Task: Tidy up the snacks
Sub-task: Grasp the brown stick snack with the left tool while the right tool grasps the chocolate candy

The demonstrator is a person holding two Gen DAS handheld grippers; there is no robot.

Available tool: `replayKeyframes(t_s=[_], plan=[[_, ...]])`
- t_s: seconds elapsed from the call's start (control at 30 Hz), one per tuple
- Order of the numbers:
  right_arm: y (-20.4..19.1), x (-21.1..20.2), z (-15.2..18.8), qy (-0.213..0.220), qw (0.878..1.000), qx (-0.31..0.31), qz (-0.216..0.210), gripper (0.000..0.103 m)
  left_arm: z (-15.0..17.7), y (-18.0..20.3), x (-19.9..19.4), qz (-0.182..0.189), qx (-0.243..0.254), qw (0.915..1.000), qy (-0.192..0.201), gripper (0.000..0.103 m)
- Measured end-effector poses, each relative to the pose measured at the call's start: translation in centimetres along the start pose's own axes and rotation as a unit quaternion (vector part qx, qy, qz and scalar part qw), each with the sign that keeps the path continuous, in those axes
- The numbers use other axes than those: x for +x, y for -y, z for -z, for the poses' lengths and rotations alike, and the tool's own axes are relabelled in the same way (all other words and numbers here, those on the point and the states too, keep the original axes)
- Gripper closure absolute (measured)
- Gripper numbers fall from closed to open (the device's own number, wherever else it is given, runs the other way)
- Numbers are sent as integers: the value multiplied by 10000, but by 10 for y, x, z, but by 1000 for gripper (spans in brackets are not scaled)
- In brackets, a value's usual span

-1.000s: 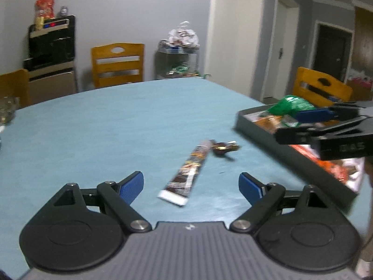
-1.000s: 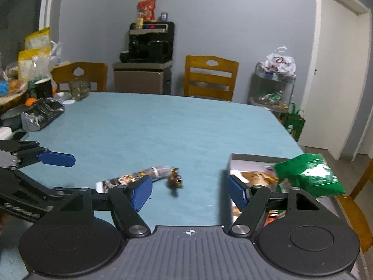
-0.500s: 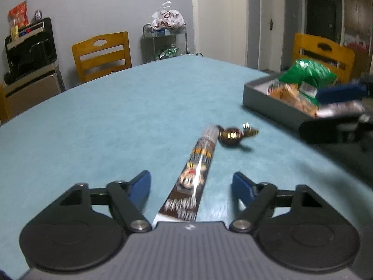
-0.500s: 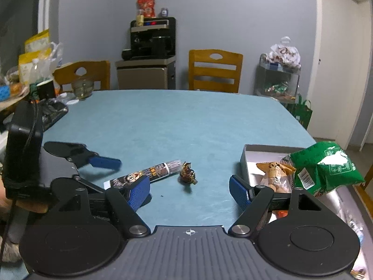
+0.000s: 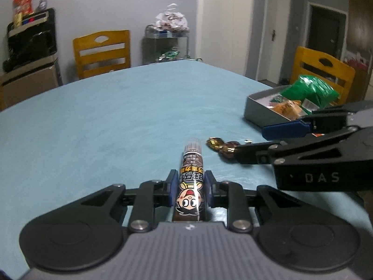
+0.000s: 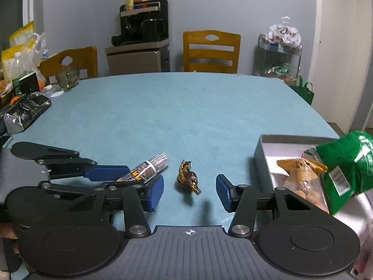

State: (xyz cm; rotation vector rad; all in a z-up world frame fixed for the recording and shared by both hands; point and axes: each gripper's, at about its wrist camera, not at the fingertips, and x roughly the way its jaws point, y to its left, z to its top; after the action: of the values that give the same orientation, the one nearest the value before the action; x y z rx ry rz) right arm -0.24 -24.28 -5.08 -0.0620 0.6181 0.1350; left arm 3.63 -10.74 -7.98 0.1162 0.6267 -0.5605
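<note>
just then the left gripper (image 5: 190,186) was closing its fingers, wide a moment before, onto the snack stick (image 5: 191,182) lying on the desk (image 5: 116,121) left of the tray (image 6: 262,154); the right gripper (image 6: 189,192) was narrowing, apart, around the wrapped candy (image 6: 187,178).

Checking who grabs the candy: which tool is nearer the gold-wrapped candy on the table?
Right. The right tool has the gold-wrapped candy between its closing pads, untouched. The left tool sits to the candy's left, closing on the long snack stick.
</note>
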Motion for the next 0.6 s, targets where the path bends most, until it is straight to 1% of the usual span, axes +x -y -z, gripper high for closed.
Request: replayKeyframes(t_s=[0.13, 0.3, 0.47, 0.5, 0.57, 0.6], plan=[[-5, 9, -1, -52, 9999, -67, 55, 55, 7, -13, -12, -88, -231, 9997, 8, 81], [-9, 22, -3, -101, 9998, -141, 125, 55, 15, -13, -27, -252, -198, 9995, 21, 81], [-11, 37, -2, -159, 9997, -32, 200, 56, 20, -15, -32, -236, -207, 9995, 34, 81], [-10, 39, -1, -147, 9997, -14, 192, 57, 20, -15, -32, -237, -203, 9995, 31, 81], [-11, 38, -1, -114, 9998, -61, 181, 68, 21, -15, -31, -244, -183, 9995, 19, 81], [-12, 37, 0, -104, 9998, -114, 159, 78, 21, -15, -31, -243, -173, 9996, 5, 81]])
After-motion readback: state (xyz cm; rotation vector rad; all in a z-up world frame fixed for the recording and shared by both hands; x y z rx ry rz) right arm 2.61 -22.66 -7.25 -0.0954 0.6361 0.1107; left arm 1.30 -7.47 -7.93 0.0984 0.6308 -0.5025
